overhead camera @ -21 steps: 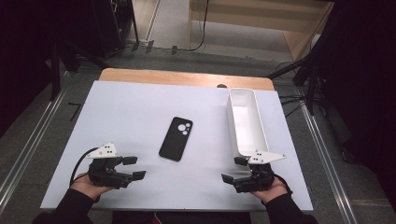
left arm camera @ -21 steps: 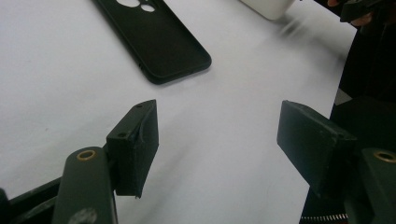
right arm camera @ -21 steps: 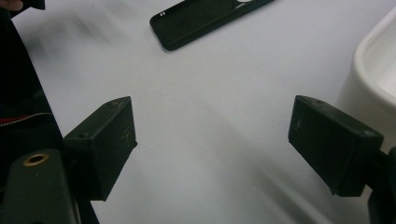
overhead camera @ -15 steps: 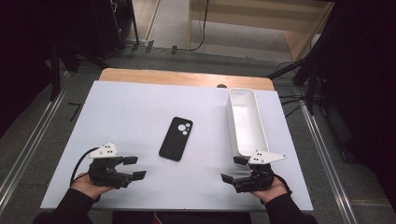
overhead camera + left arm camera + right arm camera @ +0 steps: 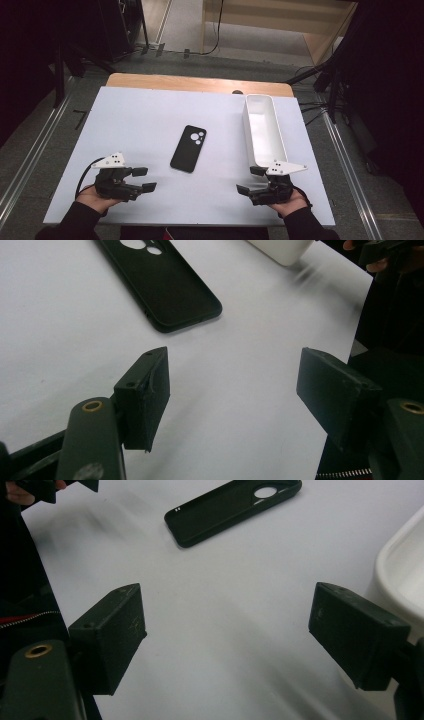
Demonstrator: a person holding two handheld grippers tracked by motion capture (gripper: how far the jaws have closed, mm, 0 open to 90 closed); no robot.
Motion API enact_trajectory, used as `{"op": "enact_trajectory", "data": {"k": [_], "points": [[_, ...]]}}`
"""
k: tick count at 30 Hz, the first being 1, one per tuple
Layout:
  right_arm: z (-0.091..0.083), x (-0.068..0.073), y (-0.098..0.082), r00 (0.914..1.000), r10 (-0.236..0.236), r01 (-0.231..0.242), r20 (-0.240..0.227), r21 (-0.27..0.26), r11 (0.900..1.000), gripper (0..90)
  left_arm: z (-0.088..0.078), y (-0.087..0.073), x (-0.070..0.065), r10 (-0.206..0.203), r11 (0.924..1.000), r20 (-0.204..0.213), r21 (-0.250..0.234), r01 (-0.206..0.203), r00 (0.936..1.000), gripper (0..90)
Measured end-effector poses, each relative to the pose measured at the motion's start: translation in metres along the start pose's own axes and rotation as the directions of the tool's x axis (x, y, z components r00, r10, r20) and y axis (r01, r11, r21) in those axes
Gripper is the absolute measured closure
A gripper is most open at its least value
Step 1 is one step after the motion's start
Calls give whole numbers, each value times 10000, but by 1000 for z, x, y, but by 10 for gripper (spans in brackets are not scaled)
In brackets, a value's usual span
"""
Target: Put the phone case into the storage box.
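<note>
Nothing's begun, I'd say: both the left gripper (image 5: 142, 179) and right gripper (image 5: 248, 180) rest released at the bench's (image 5: 140, 115) near edge, the black phone case (image 5: 189, 148) lying mid-bench beside the white tray (image 5: 263, 131), likely needing a reach inward.

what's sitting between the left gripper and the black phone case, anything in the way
Nothing visible. The left gripper rests near the table's front edge with its jaws open, and bare white tabletop runs from it to the phone case. The white bin stands off to the right, clear of that path.
</note>
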State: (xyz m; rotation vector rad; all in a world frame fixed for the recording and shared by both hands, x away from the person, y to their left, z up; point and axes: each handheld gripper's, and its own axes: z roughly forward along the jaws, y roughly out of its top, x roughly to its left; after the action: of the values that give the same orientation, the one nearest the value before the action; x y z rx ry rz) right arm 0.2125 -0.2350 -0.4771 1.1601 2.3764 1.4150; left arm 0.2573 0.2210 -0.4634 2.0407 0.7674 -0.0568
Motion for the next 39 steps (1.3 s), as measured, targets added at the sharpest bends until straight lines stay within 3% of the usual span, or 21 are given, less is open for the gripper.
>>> {"op": "enact_trajectory", "data": {"k": [11,31,34,36,39], "points": [[0,0,0,9999,5,-4,-121,13,10000,135,1,0,1,-168,9998,25,69,167,9999,290],[1,1,0,9998,68,-68,-212,10,10000,135,1,0,1,-57,9998,91,184,55,9999,252],[1,1,0,9998,75,-74,-211,17,10000,135,1,1,0,-88,9998,-9,173,89,10000,251],[1,1,0,9998,91,-91,-201,14,10000,135,2,3,-2,168,9998,-300,137,-164,9994,251],[1,1,0,9998,81,-81,-171,17,10000,135,2,7,-3,102,9999,-312,125,-98,9995,252]]}}
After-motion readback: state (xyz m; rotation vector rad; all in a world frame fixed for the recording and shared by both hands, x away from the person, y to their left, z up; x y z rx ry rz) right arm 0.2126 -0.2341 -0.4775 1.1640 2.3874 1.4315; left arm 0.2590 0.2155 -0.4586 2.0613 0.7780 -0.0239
